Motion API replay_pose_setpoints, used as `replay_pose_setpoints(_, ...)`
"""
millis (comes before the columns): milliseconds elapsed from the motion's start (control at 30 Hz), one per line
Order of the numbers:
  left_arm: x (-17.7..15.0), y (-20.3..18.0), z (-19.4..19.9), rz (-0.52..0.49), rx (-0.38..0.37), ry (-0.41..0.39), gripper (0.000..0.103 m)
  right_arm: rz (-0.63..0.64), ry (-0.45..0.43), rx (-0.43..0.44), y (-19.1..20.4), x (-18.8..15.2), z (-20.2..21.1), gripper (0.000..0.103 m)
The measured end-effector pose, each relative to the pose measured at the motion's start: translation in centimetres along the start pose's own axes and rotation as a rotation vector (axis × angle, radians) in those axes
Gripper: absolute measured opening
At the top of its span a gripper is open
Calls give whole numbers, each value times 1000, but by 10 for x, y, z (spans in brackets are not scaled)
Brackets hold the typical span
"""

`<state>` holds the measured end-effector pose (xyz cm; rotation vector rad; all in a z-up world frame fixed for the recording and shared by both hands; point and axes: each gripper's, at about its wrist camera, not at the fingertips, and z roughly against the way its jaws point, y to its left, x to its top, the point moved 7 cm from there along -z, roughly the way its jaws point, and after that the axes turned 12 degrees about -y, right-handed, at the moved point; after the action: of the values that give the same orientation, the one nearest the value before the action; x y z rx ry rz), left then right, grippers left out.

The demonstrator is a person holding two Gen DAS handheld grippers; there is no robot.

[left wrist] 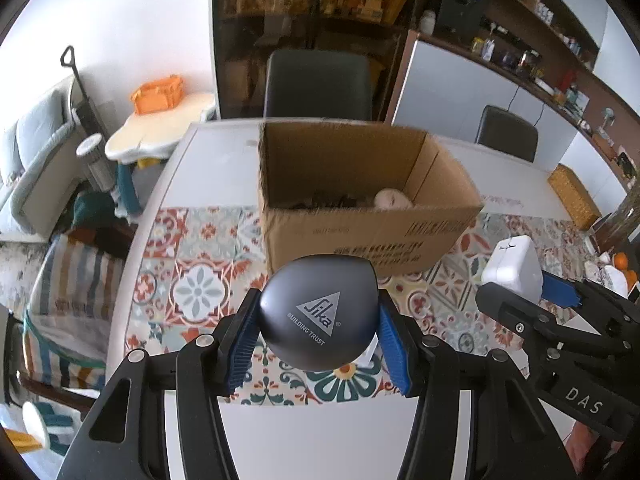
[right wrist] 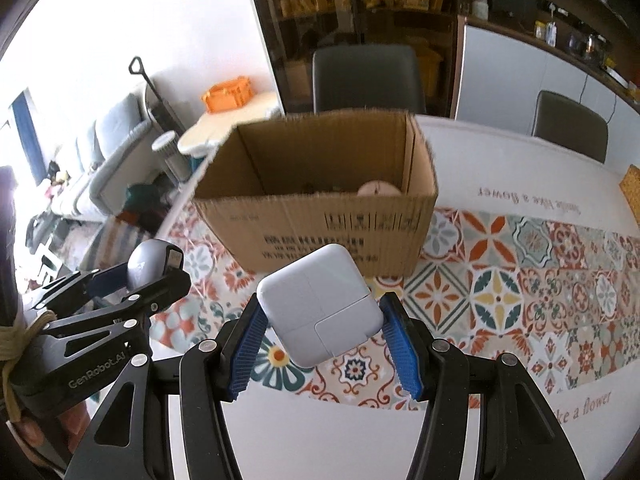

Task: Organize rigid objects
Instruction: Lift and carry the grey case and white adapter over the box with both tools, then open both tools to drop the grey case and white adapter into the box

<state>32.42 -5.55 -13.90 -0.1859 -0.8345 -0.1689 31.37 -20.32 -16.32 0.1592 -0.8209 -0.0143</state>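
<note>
A: Left wrist view?
B: The left gripper (left wrist: 318, 334) clamps its 2 pads on the grey Sika device (left wrist: 318, 312), held above the patterned mat short of the cardboard box (left wrist: 360, 236), probably to drop in.
A: Right wrist view?
B: The right gripper (right wrist: 322, 338) squeezes the white power adapter (right wrist: 320, 306) likewise, facing the same box.

box (left wrist: 360, 236) near wall blocks level approach | open top free | right gripper (left wrist: 516, 280) flanks left gripper (left wrist: 318, 336)

Home dining rm: tiled-cloth table (right wrist: 520, 280), chairs (left wrist: 318, 82), sofa (left wrist: 28, 152), cluttered shelves (left wrist: 532, 60).
</note>
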Motion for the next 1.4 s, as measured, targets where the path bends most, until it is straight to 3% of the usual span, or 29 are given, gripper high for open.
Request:
replay_pose_setpoints(367,44,-9,20,-26,-18,-107,55,-3,-113,8,4,38,26,58)
replay_pose_setpoints(733,78,-11,15,-47,-18,-161,55,3,-164,6,2,70,20,58)
replay_pose_setpoints(1100,104,-11,-7,-57,-12,-156,55,26,-172,-9,-2,103,0,58)
replay_pose_setpoints(1400,109,-6,-42,-43,-6,-95,55,33,-111,-23,-9,116,-36,58)
